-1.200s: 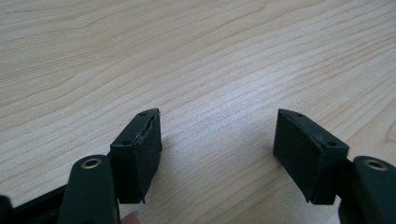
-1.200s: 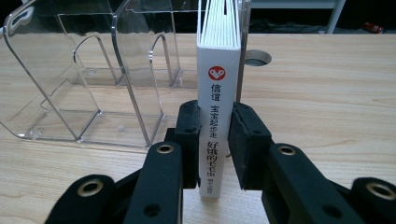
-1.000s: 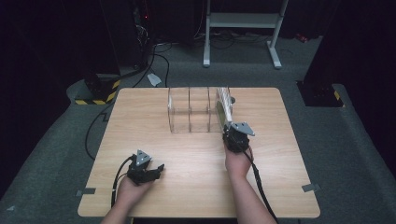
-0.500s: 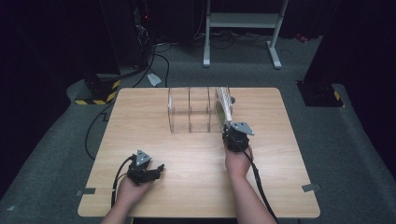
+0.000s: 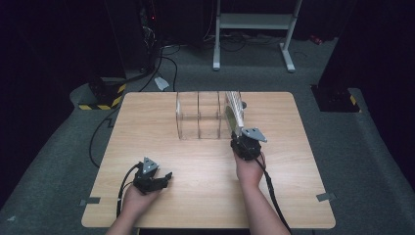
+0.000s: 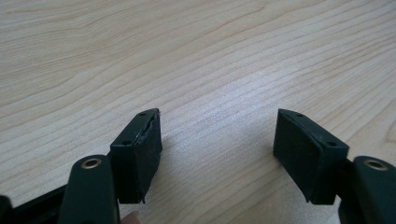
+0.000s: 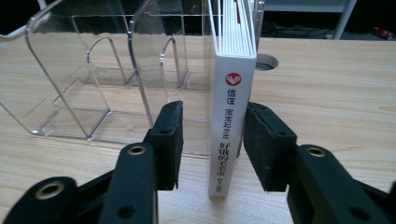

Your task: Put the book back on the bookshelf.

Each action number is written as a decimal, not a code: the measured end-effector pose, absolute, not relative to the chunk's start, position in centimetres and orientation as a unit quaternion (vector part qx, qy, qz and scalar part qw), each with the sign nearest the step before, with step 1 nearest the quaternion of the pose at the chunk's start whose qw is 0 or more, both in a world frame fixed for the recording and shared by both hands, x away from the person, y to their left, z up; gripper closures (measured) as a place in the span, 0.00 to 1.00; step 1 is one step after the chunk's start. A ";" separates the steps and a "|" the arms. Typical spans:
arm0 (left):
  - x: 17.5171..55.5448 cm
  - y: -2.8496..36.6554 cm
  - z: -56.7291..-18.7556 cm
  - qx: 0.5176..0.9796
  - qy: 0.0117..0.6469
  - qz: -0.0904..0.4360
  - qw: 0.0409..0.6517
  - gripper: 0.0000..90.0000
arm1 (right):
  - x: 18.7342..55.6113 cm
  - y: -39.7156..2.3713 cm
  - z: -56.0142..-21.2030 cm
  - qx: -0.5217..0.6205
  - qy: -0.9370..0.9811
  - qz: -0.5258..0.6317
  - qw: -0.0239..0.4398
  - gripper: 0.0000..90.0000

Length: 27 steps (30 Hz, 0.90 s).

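Observation:
A white book (image 7: pixel 232 107) with red and black print on its spine stands upright in the rightmost slot of a clear plastic rack (image 7: pixel 93 70). My right gripper (image 7: pixel 212 135) straddles the spine's lower part. Its jaws have just been opening: the left pad (image 7: pixel 170 140) stands apart from the book and the right pad (image 7: pixel 264 144) sits close beside it. From above, the book (image 5: pixel 236 110) leans at the right end of the rack (image 5: pixel 200 115), with the right gripper (image 5: pixel 238 137) at its near end. My left gripper (image 5: pixel 164 178) rests open near the table's front left, nothing between its jaws (image 6: pixel 217 140).
The wooden table (image 5: pixel 293 161) has a round cable hole (image 7: pixel 266 61) just behind the rack. The rack's other slots hold nothing. A white metal stand (image 5: pixel 254 22) and cables lie on the dark floor beyond the table.

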<state>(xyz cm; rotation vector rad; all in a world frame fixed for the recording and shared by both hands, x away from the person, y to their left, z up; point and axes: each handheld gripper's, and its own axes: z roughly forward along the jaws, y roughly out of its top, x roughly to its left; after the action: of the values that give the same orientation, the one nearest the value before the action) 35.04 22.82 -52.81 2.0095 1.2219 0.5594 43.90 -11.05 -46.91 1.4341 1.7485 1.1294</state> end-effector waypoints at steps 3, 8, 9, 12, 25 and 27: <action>35.0 22.8 -52.8 0.777 0.473 0.216 0.354 0.36 | 43.6 -11.1 -46.7 0.536 0.662 0.430 0.300 0.58; 35.1 22.9 -52.8 0.780 0.470 0.217 0.352 0.36 | 43.0 -11.4 -46.5 0.528 0.667 0.436 0.295 0.51; 35.1 22.9 -52.8 0.780 0.470 0.217 0.352 0.36 | 42.9 -11.4 -46.5 0.527 0.668 0.435 0.295 0.51; 35.0 22.8 -52.8 0.779 0.472 0.216 0.353 0.36 | 42.5 -11.5 -46.5 0.521 0.673 0.436 0.294 0.48; 35.0 22.8 -52.8 0.778 0.472 0.218 0.353 0.36 | 40.4 -14.2 -47.6 0.499 0.706 0.420 0.277 0.39; 35.0 22.8 -52.8 0.778 0.473 0.218 0.352 0.36 | 39.9 -15.2 -48.0 0.507 0.709 0.412 0.265 0.35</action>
<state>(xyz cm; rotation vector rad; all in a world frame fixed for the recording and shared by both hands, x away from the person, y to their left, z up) 34.99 22.79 -52.80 2.0119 1.2235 0.5640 39.94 -15.21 -47.99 1.3695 1.9166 1.1146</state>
